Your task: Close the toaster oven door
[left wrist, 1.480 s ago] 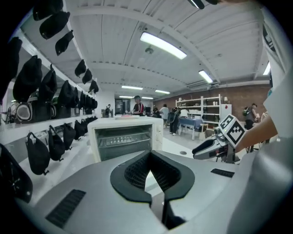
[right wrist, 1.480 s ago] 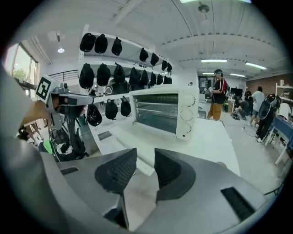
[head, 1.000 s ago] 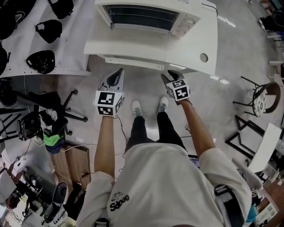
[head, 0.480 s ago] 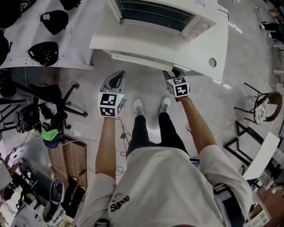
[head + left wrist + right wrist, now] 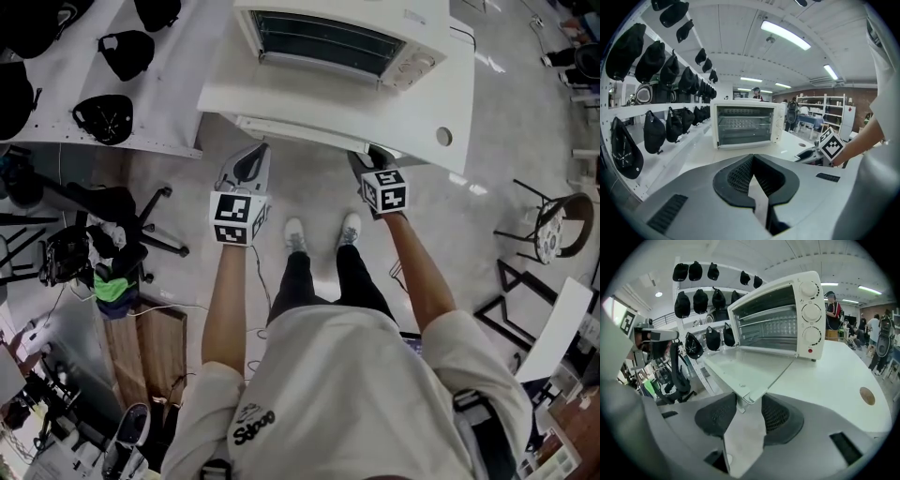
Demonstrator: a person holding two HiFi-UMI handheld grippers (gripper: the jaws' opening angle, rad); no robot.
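Observation:
A white toaster oven (image 5: pixel 337 37) stands on a white table (image 5: pixel 441 103). Its glass door (image 5: pixel 291 98) hangs open and lies flat, pointing at me. In the right gripper view the door (image 5: pixel 750 366) reaches out from the oven (image 5: pixel 787 315). My right gripper (image 5: pixel 749 401) is open. The door's front right corner sits between its jaws, and the pads do not press on it. In the head view the right gripper (image 5: pixel 370 153) is at that corner. My left gripper (image 5: pixel 257 150) hovers near the door's front edge on the left. It is shut and empty, and it points at the oven (image 5: pixel 745 124).
Black caps (image 5: pixel 103 117) hang on a white shelf rack at the left. An office chair base (image 5: pixel 141 234) stands on the floor at lower left, and a stool (image 5: pixel 553 216) at the right. The table has a round cable hole (image 5: pixel 443 137). My feet are under the door edge.
The right gripper has edged forward to the door's front right corner. The left gripper has barely moved. The head view has shifted a little, and the door still lies flat.

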